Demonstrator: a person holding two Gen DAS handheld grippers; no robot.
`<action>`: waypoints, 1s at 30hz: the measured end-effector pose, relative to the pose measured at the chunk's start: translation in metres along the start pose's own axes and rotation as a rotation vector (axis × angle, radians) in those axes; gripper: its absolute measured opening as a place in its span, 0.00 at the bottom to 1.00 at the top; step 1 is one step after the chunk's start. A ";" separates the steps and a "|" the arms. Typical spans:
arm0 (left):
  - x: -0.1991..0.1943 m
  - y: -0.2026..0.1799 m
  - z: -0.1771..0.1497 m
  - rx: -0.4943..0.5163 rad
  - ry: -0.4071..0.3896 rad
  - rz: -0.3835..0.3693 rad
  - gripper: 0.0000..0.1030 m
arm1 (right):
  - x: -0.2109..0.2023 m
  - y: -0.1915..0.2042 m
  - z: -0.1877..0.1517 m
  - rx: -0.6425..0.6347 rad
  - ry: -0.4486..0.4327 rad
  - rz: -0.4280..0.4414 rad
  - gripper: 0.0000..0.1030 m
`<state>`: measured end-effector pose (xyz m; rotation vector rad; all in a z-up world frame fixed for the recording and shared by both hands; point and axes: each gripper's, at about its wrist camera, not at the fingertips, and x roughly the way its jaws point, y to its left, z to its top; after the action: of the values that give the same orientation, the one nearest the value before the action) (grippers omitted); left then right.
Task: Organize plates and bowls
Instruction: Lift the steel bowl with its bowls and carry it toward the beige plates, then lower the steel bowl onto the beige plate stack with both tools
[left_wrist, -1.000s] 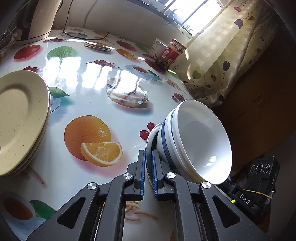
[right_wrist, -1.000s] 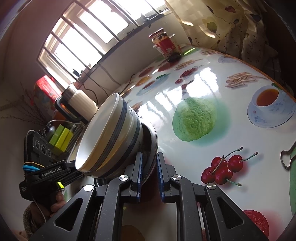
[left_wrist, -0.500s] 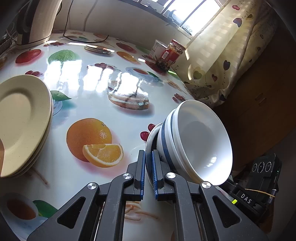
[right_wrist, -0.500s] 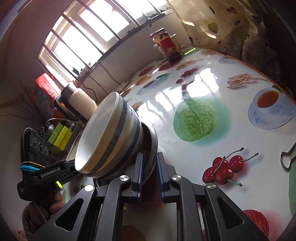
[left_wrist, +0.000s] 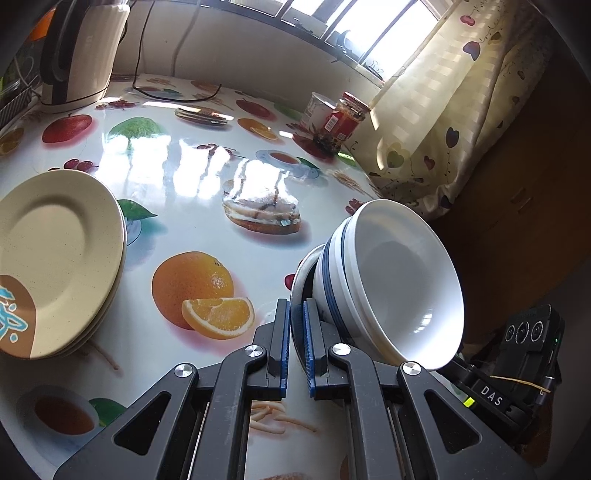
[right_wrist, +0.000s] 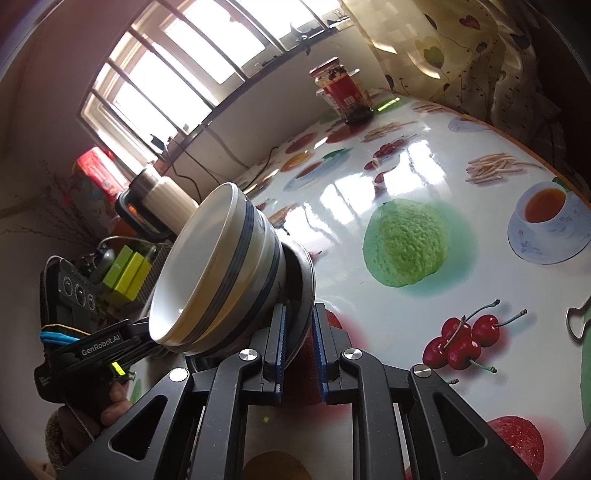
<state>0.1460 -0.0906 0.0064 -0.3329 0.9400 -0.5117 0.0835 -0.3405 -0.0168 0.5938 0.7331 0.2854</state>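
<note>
A stack of white bowls with blue bands (left_wrist: 391, 280) sits on a metal plate (left_wrist: 300, 273). Both grippers hold that plate by opposite rims, above the table. My left gripper (left_wrist: 294, 314) is shut on the plate's rim. My right gripper (right_wrist: 298, 321) clamps the other rim (right_wrist: 303, 280), its jaws slightly apart around it. The bowls (right_wrist: 218, 273) appear tilted in both views. A stack of cream plates (left_wrist: 55, 258) lies on the table at the left in the left wrist view.
The table carries a glossy fruit-print cloth (left_wrist: 192, 192). A kettle (left_wrist: 81, 51) stands at the back left, and a red-labelled jar (left_wrist: 343, 122) and a white tub (left_wrist: 317, 110) stand near the curtain (left_wrist: 461, 110). A metal clip (right_wrist: 578, 321) lies at the right edge.
Both grippers have shifted slightly with the plate and bowls. The cream plate stack now sits closer in the left wrist view. The grip has not changed.
</note>
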 end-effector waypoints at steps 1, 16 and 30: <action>-0.001 0.000 0.000 -0.002 -0.001 0.000 0.07 | 0.000 0.001 0.000 -0.002 0.000 0.001 0.14; -0.028 0.005 0.007 -0.011 -0.039 0.023 0.07 | -0.001 0.023 0.006 -0.031 0.001 0.027 0.14; -0.050 0.016 0.016 -0.026 -0.068 0.050 0.07 | 0.007 0.046 0.013 -0.063 0.016 0.054 0.14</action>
<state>0.1398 -0.0494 0.0414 -0.3475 0.8872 -0.4399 0.0956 -0.3053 0.0144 0.5529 0.7217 0.3620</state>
